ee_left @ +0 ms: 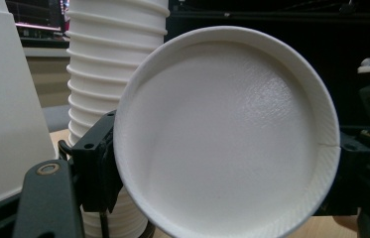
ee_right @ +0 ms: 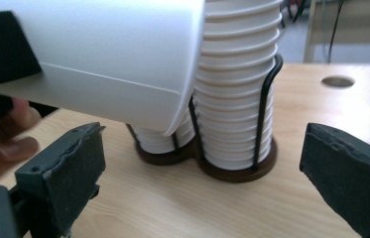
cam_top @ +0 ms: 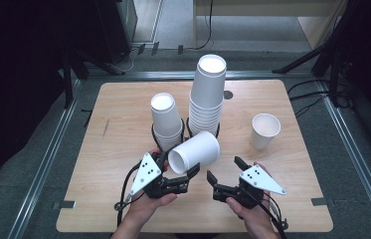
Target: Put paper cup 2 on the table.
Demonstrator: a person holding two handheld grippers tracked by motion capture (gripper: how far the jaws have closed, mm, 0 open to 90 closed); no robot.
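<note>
Left hand-held gripper [cam_top: 185, 174] at lower centre clamped on the rim of a cup [cam_top: 194, 151] held sideways, right hand-held gripper [cam_top: 224, 177] beside it, jaws wide and empty, bare worktop [cam_top: 292, 199] around, two cup stacks [cam_top: 206, 94] just behind, lone cup [cam_top: 264, 130] at right.

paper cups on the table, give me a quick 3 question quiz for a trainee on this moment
1. True or false: the left gripper is shut on the sideways cup.
2. Which stack in the wire holder stands higher: A) the tall stack, B) the short stack?
3. Where does the single cup stand, and is it upright?

Key
1. True: its jaws clamp the rim from both sides in the left gripper view.
2. A.
3. It stands alone and upright on the table, mouth up, off to the right of the stacks, apart from the open right gripper.
</note>
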